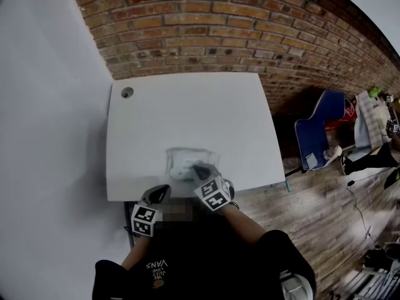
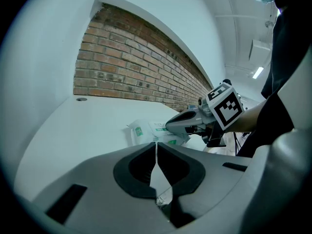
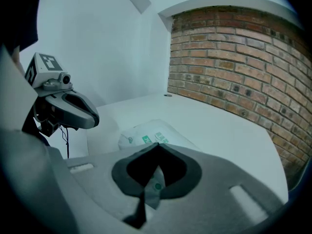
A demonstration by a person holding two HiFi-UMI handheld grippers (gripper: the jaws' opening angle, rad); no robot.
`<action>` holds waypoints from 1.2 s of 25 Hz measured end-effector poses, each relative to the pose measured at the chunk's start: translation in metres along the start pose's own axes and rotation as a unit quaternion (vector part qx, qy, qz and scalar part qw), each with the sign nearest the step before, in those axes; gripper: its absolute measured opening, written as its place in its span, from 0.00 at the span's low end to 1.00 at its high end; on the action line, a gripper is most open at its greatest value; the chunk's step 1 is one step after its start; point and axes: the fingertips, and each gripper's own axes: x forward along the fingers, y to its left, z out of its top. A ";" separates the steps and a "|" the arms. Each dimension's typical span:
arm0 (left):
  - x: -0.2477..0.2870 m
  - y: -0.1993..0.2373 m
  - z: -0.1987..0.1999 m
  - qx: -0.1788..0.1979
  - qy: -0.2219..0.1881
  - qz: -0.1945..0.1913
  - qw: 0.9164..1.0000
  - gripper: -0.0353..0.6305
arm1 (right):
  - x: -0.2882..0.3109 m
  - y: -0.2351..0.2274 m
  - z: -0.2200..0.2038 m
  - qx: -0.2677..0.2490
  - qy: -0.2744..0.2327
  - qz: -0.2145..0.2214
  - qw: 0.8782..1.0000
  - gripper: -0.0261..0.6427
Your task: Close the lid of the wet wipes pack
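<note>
The wet wipes pack [image 1: 185, 161], white with green print, lies flat near the front edge of the white table [image 1: 187, 114]. My right gripper [image 1: 199, 168] rests over the pack's right part with its jaws shut, tips together. In the right gripper view the pack [image 3: 148, 132] shows just beyond the closed tips [image 3: 157, 145], and a piece with a green dot shows through the gap below. My left gripper [image 1: 162, 191] hovers at the table's front edge, left of the pack, shut and empty. The lid itself is hidden from me.
A round cable hole [image 1: 127, 92] sits in the table's far left corner. A brick wall [image 1: 219, 30] runs behind the table. A blue chair [image 1: 320, 129] and clutter stand on the wooden floor to the right.
</note>
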 end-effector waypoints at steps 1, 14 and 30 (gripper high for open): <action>0.000 0.000 0.000 0.000 0.000 0.000 1.000 0.07 | 0.000 0.000 0.000 -0.003 0.002 -0.001 1.000 0.04; 0.000 0.005 0.000 -0.006 -0.003 0.000 1.000 0.07 | 0.004 -0.001 -0.001 0.000 0.006 0.000 1.000 0.04; 0.006 0.001 0.027 0.013 -0.021 -0.005 1.000 0.07 | -0.016 -0.013 0.013 0.068 -0.051 -0.016 0.996 0.04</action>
